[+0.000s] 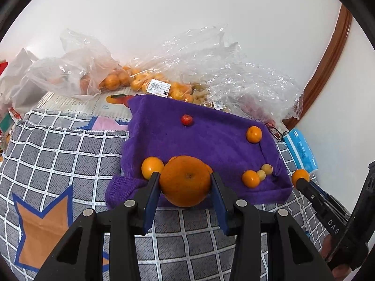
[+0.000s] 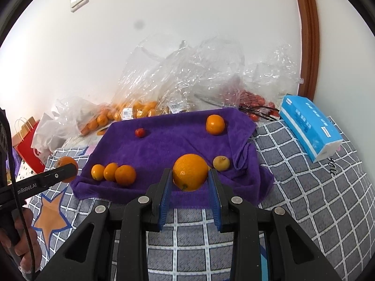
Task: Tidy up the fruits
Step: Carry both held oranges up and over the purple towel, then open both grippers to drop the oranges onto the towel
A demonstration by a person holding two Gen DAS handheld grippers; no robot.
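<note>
Each claw is clamped on an orange: left claw (image 1: 186, 182) on the big orange (image 1: 185, 180), right claw (image 2: 189, 175) on a smaller orange (image 2: 190, 172), both just above the purple towel's (image 2: 173, 138) near edge. Firm, roundish, smooth-skinned, probably light; grip across the widest middle.

Round orange citrus fruit (image 2: 125, 175): seven outside the bags. Small pale yellow fruit (image 1: 267, 169): two. Small red fruit (image 2: 140, 132): one. Purple terry towel (image 2: 178, 145): one. Blue tissue pack (image 2: 309, 126): one. Clear plastic bags (image 2: 187, 75): several, exact number unclear; the fruit in them cannot be counted.
</note>
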